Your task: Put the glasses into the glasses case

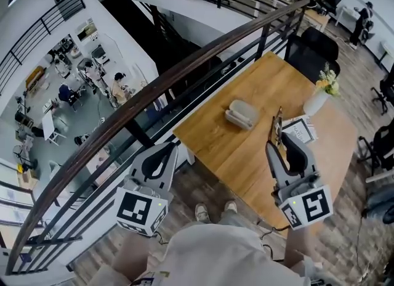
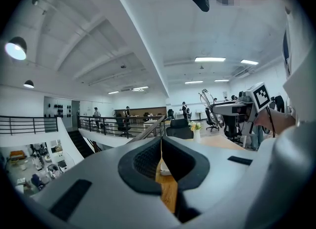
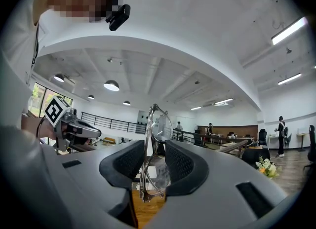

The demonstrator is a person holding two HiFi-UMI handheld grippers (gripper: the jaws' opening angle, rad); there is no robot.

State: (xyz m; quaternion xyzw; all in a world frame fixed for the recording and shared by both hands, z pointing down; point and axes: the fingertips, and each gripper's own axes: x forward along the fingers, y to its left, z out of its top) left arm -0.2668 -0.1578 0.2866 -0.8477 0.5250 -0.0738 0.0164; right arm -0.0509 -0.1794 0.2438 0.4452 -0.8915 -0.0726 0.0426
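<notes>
Glasses (image 3: 159, 127) are up off the surface, pinched upright between the jaws of the right gripper (image 3: 155, 150), one lens above the other. Pick-up looks done, I'd say. The glasses case (image 1: 241, 113) sits out on the wooden surface (image 1: 246, 174), well apart from the glasses; whether its lid is up, I can't tell from here. The left gripper (image 2: 160, 146) hangs off the surface edge near the railing (image 1: 184, 72), jaws pressed together on nothing. Left to do: carry across, lower in, let go.
</notes>
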